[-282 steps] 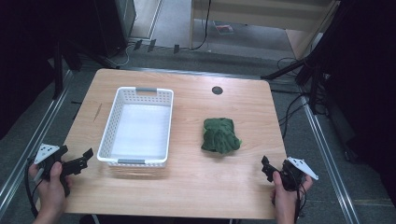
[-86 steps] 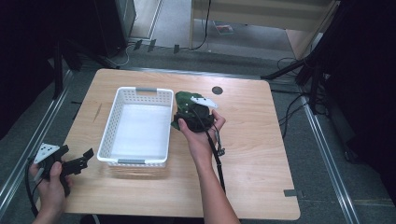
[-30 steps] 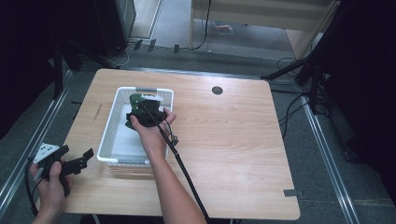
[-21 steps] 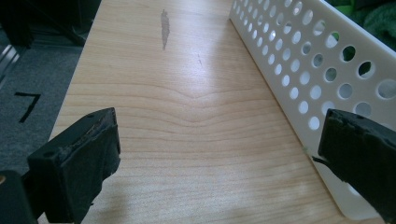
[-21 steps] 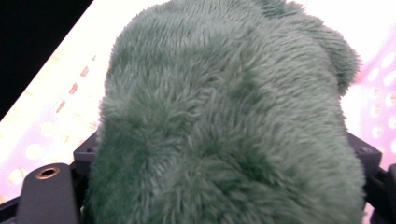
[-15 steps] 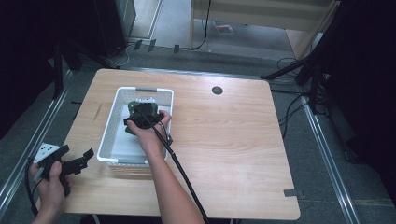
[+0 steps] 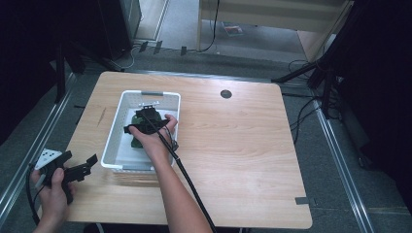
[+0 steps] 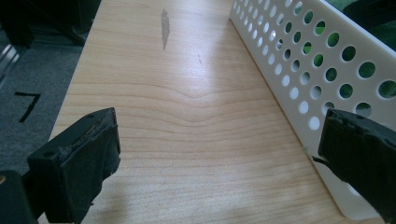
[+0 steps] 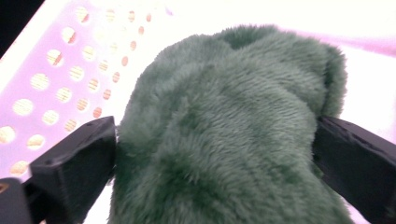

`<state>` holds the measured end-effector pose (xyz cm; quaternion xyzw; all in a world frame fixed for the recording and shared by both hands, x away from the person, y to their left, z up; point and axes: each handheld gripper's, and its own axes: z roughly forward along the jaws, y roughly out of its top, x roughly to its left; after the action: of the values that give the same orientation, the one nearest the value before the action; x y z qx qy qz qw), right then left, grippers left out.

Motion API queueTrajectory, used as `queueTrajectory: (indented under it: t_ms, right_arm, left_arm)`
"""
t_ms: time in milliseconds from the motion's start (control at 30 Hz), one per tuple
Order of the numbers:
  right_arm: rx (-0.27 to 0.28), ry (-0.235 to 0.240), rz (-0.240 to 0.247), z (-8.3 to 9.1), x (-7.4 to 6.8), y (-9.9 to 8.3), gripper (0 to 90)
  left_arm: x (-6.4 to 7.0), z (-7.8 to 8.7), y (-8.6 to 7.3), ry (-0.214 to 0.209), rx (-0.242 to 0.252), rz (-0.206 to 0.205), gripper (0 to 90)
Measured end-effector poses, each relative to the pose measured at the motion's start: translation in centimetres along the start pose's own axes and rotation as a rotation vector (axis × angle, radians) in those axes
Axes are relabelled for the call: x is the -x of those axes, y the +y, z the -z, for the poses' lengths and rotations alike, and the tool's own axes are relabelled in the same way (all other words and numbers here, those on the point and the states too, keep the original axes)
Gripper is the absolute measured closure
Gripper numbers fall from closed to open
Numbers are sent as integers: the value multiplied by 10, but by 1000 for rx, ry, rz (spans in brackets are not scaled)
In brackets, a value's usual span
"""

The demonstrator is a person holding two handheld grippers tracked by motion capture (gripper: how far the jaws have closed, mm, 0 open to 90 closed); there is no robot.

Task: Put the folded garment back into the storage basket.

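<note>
A dark green plush cloth (image 9: 233, 116) lies inside the white perforated basket (image 7: 112, 133); a bit of it shows under the hand (image 7: 134, 142). My right gripper (image 7: 142, 120) is down in the basket over the cloth. In the right gripper view its jaws stand wide apart with the plush between them, brushing both pads (image 9: 79, 158). My left gripper (image 7: 80, 166) hovers open at the table's near left corner, just outside the basket's wall (image 8: 299, 60), with nothing between its fingers (image 8: 79, 158).
The wooden table (image 7: 243, 155) has a round cable hole (image 7: 226, 93) at the back. A black cable (image 7: 189, 179) trails from the right gripper along the forearm. Metal floor rails run along both sides of the table.
The right gripper carried the green cloth from the table's middle leftward into the basket and lowered it there; its jaws now stand spread. The left gripper has stayed put.
</note>
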<state>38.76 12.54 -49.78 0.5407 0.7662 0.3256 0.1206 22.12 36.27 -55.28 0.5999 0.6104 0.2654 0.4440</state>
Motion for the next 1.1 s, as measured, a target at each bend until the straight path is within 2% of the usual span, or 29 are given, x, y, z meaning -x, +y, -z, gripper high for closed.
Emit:
queueTrajectory:
  t_ms: [133,300,533,833,1100]
  right_arm:
    - [39,-15,28,9,-3,1,0]
    - [101,1,39,27,-4,4,0]
    - [174,13,42,58,5,7,0]
    - [228,-7,21,85,34,3,0]
    - [259,-47,-19,99,76,-7,0]
  left_arm:
    - [0,0,0,1,1,1,0]
    - [0,0,0,1,1,1,0]
    - [0,0,0,0,-7,-4,0]
    - [1,0,0,5,-3,-4,0]
    - [1,0,0,5,-3,-4,0]
